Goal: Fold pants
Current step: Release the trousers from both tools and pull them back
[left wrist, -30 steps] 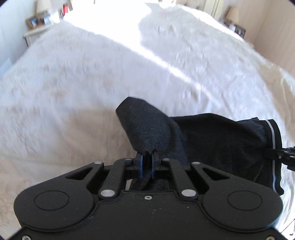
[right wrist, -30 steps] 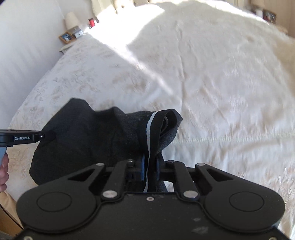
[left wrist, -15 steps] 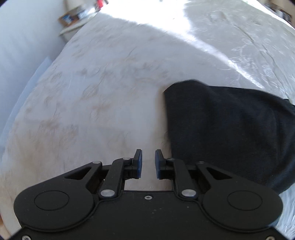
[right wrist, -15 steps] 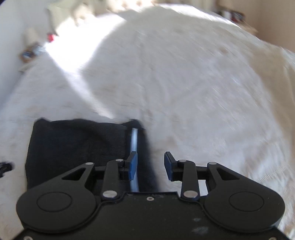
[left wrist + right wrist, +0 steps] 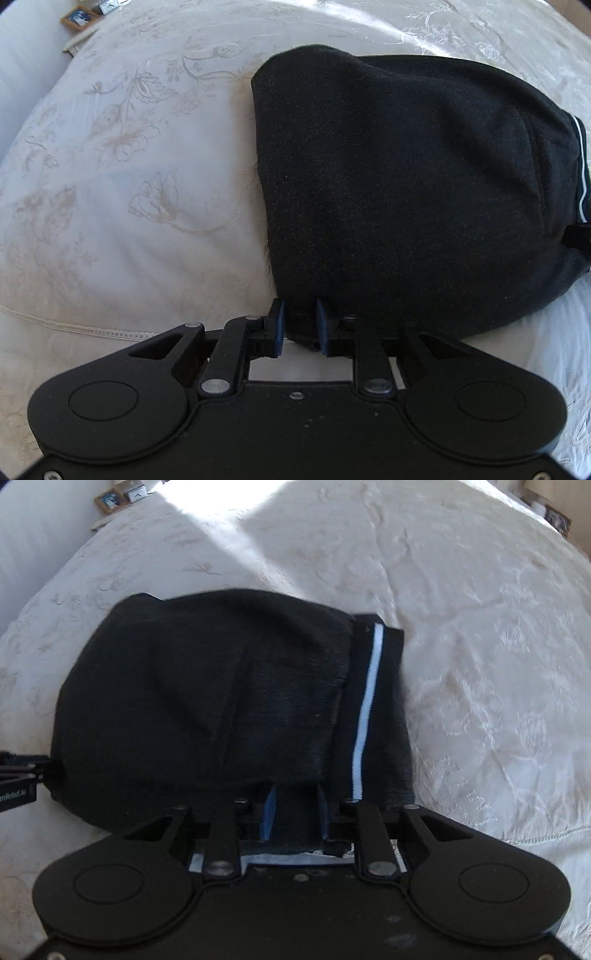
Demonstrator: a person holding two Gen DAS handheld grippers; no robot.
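Two layers of dark knit pants (image 5: 406, 184) lie folded on the embroidered cream bedspread (image 5: 129, 166), long axis running between the grippers. Left gripper (image 5: 299, 325) straddles the near corner, jaws just widening, half open. Right gripper (image 5: 295, 812), beside the pale-striped waistband (image 5: 365, 709), has just narrowed around cloth; grip uncertain.
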